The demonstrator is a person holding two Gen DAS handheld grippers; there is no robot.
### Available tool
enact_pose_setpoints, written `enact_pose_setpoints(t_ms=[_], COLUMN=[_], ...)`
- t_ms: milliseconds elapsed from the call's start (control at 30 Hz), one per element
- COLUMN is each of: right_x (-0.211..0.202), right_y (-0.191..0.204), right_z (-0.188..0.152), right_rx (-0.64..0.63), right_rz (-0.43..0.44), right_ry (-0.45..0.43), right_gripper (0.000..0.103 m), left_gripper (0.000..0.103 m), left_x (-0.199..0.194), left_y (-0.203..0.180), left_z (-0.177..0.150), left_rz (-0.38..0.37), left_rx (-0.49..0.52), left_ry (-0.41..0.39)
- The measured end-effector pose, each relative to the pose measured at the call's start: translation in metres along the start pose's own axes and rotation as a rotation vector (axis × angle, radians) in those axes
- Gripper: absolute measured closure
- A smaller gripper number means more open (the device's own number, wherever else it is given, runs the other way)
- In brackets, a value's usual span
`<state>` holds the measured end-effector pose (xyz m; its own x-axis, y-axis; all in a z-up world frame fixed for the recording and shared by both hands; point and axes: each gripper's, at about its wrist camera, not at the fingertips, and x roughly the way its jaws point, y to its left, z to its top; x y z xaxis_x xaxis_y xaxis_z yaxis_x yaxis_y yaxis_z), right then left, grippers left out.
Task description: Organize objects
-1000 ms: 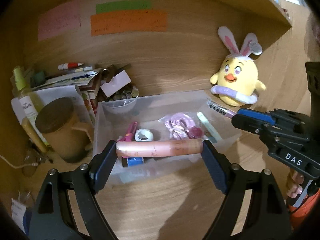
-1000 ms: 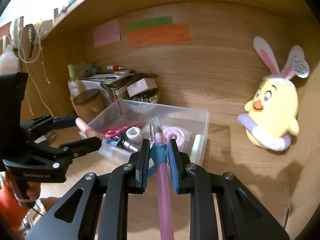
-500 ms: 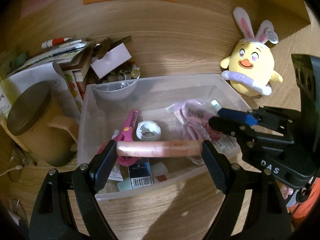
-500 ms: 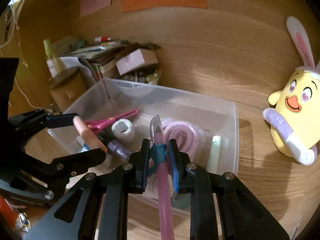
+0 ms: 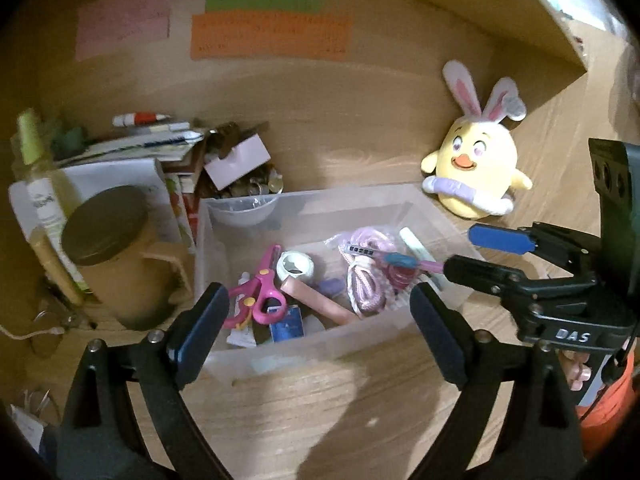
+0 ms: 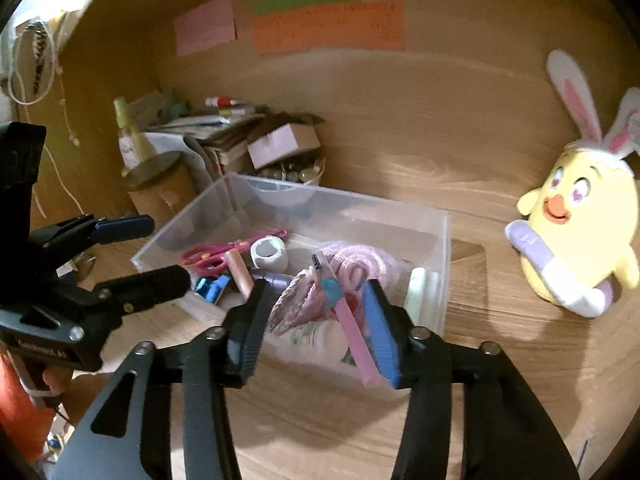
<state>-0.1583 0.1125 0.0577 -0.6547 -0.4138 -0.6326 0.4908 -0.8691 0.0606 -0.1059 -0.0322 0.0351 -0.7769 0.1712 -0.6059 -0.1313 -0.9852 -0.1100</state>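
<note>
With both loads just let go over the clear plastic bin (image 5: 320,344), the left gripper (image 5: 320,312) gapes empty, pink tube (image 5: 320,305) lying inside, while the right gripper's (image 6: 316,320) jaws have just been opening, pink toothbrush (image 6: 354,332) leaning against one pad; next: withdraw, fetch more.

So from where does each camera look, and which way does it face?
Left wrist: on the left claw, aimed down at the clear box; its open fingers, the right claw and part of a hand show.
Right wrist: on the right claw, facing the same box; its fingers and the left claw show.
Both share the box, scissors and plush chick.
</note>
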Motion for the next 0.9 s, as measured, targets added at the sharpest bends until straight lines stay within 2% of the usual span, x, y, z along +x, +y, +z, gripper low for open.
enact_pose_setpoints(t_ms=[100,267,633,900], right_x=[-0.016,-0.033,-0.037,-0.041], right_y=[0.003,0.009,0.011,0.012], right_z=[-0.007,-0.021,-0.052,-0.055], right_rx=[0.002,0.005,0.049,0.058], right_rz=[0.011,-0.014,-0.029,-0.019], right_ry=[-0.035,-0.073,-0.063,-0.070], right_gripper=[0.030,0.020,0.020,0.020], left_gripper=[0.006,0.005,0.005,0.005], left_x=[-0.011,-0.021,-0.028,-0.030], left_y=[0.000,0.000,-0.010,-0.015], left_z=[-0.007,-0.023,-0.050,-0.055], left_rz=[-0.011,-0.013,0.033,0.035], left_rx=[-0.010,-0.033,-0.034,-0.027], left_ry=[-0.021,-0.035,-0.032,-0.034])
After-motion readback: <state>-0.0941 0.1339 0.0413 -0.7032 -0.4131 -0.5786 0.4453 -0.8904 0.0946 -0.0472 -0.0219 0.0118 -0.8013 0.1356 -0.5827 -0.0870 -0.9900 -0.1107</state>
